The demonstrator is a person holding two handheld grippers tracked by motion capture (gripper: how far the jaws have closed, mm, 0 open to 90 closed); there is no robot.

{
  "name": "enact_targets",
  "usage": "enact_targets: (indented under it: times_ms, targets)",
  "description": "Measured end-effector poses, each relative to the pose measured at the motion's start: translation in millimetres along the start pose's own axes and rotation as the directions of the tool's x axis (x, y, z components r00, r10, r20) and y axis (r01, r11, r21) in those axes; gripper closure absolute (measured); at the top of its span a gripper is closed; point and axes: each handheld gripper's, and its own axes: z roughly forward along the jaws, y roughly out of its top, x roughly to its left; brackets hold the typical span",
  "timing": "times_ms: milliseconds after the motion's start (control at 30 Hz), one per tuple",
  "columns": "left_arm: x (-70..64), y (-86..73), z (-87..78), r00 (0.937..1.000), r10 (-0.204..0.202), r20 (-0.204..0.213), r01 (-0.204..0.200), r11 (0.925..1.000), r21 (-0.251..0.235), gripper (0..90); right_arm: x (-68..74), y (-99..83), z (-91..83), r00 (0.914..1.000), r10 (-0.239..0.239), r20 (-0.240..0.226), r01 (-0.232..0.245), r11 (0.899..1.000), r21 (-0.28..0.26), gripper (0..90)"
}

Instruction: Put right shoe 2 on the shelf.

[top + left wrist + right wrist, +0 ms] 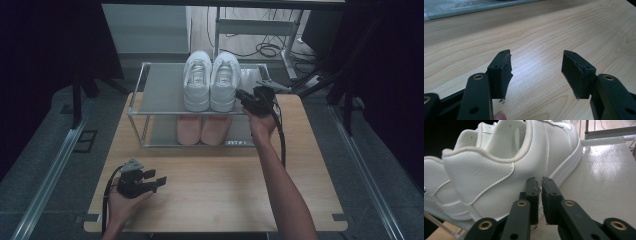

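Note:
A pair of white sneakers stands on the top shelf of a metal shoe rack (137, 95), toes away from me: the left one (197, 80) and the right one (224, 80). A pair of pink shoes (202, 129) sits on the lower shelf. My right gripper (240, 94) is at the outer side of the right white sneaker (506, 162), near its heel. Its jaws are shut with nothing between them, and their tips (540, 182) press against the shoe's side. My left gripper (160, 180) hovers low over the wooden table (225, 190) at the front left, open (537, 55) and empty.
The rack stands at the table's far edge. Its grey top shelf (604, 170) is bare to the right of the sneakers. Beyond the table are a metal frame and floor cables (267, 49). Dark curtains hang on both sides.

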Motion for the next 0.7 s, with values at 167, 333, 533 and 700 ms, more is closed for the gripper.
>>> enact_targets:
  times_ms: [167,333,533,700]
  targets:
    - [-0.5,-0.9,-1.0,1.0,-0.001,-0.002,0.001,1.0,0.0,41.3,-0.8,-4.8,-9.4,0.9998,-0.01,-0.015,0.01,1.0,-0.025,68.7]
    - [-2.3,-1.0,-1.0,1.0,0.0,0.001,0.0,1.0,-0.002,41.3,-2.8,-7.7,-27.0,0.9992,-0.013,-0.037,0.011,0.998,-0.062,63.2]
    - [-2.3,-1.0,-1.3,1.0,0.007,0.001,-0.007,1.0,-0.001,41.3,-5.5,-15.3,-48.6,0.9972,-0.029,-0.069,0.024,0.996,-0.082,62.0]
    - [-1.7,-1.0,-0.8,1.0,0.005,-0.004,-0.005,1.0,0.002,41.3,-9.3,-26.3,-65.9,0.9948,-0.038,-0.094,0.028,0.995,-0.1,61.4]
